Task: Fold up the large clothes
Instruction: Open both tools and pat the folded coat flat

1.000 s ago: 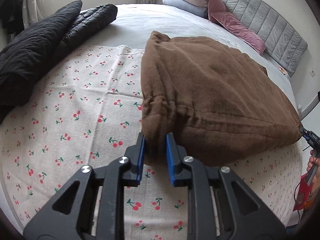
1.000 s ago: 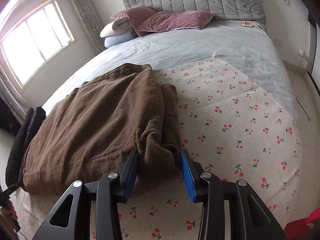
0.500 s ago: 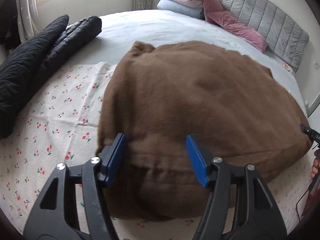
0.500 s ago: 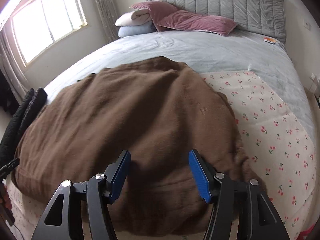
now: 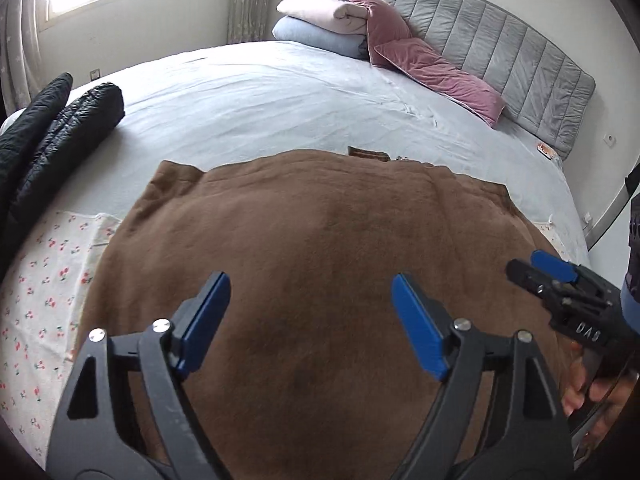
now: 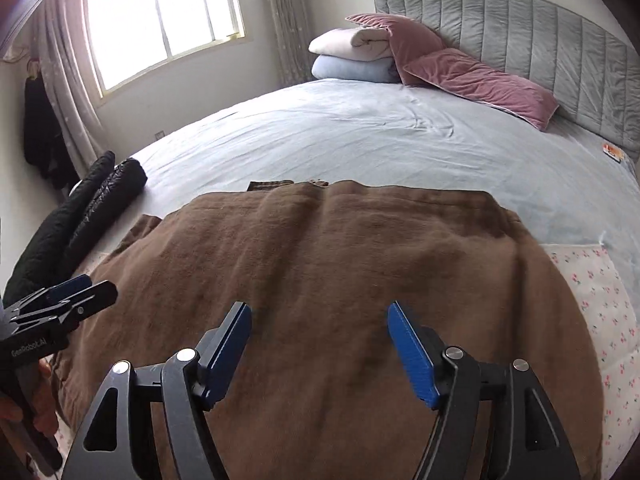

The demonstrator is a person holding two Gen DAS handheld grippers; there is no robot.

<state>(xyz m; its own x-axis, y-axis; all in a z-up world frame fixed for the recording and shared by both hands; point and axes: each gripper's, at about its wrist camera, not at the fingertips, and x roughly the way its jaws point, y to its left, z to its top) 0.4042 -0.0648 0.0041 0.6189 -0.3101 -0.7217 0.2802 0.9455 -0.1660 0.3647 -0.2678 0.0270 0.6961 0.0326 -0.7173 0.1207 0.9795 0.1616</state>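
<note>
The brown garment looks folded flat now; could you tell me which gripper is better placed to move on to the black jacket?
Left, probably. The black jacket lies on the left gripper's side of the brown garment; both grippers are open.

Black angular frames on the left gripper [image 5: 310, 316] and right gripper [image 6: 320, 344], bright blue pads, silver screws. White lettering marks the housings. Bare fingers [image 5: 580, 388] show.

1. The brown garment [image 5: 320, 264] is showing soft, matt, fleecy cloth.
2. The black jacket [image 5: 60, 128] is looking quilted and slightly glossy.
3. The pink pillows [image 6: 472, 76] are appearing velvety, the headboard [image 6: 540, 36] padded.
</note>
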